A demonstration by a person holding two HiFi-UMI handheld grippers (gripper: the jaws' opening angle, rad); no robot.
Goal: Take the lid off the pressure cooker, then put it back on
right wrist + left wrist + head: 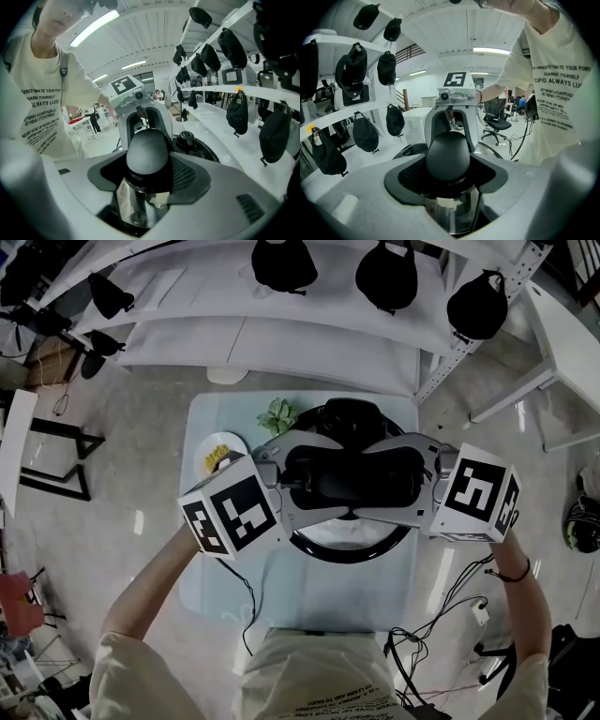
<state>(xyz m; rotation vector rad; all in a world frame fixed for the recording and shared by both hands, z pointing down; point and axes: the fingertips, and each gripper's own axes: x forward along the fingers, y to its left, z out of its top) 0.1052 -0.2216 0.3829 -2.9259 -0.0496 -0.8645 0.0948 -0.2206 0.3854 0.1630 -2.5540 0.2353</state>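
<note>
- Table [204,423], mid-frame in head view, carries pressure cooker [349,551]. Its dark rim curves out below the two tools.
- Lid [353,414] looks seated on the pot, valve side showing at upper ctr. Can't tell if it's locked.
- Left gripper [314,486] reaches in from frame left, right gripper [398,479] from frame right. They sit nose to nose over ctr of lid.
- Both stand wide w/ knob [447,157] between the jaws. Dark gaps show beside it in each gripper view, so pads don't seem to press.
- Step in hand, prob.: lining up the grab, lid not yet off.
- Next move calls for both pairs closing evenly on knob, a twist to unlock if needed, then a straight lift w/ lid kept level.
</note>
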